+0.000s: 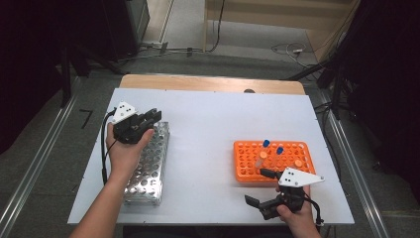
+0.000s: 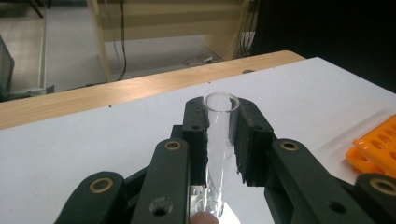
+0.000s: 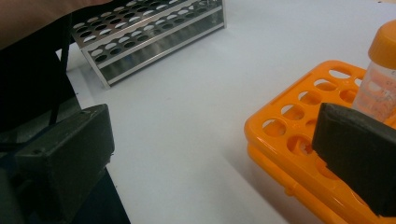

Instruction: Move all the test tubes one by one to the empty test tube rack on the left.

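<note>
Left gripper point(image 1: 148, 120): we see it clamped on a clear glass tube point(image 2: 218, 135), above the metal rack point(image 1: 151, 163).
Right gripper point(image 1: 262, 187): jaws apart, nothing between, beside the orange rack point(image 1: 273, 161) on our counter point(image 1: 208, 129).

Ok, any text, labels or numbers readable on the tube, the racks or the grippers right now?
None can be read.
Glass tube in the left gripper: clear, no marking shows.
Metal rack: no label shows.
Orange rack and the capped tubes in it: no legible print; the nearest tube's wall is too blurred to tell.
Right gripper, white plate: blank.
</note>
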### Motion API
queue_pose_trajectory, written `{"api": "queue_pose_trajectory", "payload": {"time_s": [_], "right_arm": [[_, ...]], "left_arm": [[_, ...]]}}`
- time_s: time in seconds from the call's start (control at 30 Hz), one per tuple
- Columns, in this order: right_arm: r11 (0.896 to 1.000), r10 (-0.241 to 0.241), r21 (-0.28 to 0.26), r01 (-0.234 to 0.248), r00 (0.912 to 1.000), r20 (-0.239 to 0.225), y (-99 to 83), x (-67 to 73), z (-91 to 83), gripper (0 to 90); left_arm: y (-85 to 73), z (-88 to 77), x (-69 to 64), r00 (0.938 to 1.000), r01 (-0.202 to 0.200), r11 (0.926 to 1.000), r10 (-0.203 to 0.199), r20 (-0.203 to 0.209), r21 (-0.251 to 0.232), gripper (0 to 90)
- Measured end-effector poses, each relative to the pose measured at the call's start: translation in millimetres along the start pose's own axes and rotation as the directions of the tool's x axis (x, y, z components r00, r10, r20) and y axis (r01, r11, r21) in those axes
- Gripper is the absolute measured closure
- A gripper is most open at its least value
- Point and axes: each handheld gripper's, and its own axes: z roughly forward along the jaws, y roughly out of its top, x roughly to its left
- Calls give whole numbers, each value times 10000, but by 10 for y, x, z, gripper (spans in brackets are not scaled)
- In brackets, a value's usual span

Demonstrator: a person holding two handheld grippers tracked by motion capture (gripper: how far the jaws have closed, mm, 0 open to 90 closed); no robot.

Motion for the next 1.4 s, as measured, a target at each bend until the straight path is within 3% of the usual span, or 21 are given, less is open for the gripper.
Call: {"api": "queue_pose_trajectory", "payload": {"time_s": [0.5, 0.7, 0.9, 1.13, 1.4], "right_arm": [[10000, -14, -31, 14, 10000, 46, 1, -1, -2, 0], [10000, -56, -63, 57, 10000, 82, 1, -5, -7, 0], [9999, -49, -96, 50, 9999, 114, 4, -4, -15, 0], [9998, -79, -186, 81, 9999, 117, 21, 2, -49, 0], [9988, -160, -459, 171, 9996, 239, 63, -2, -135, 0]], "left_arm": [[-94, 58, -24, 9996, -280, 9972, 286, -78, 691, 757], [-113, 79, -39, 9992, -355, 9913, 373, -118, 1266, 754], [-120, 98, -58, 9996, -259, 9884, 276, -94, 1498, 734], [-93, 41, -87, 10000, 64, 9912, -60, -29, 1321, 492], [-59, -168, -212, 9979, 216, 9973, -259, 598, 708, 222]]}}
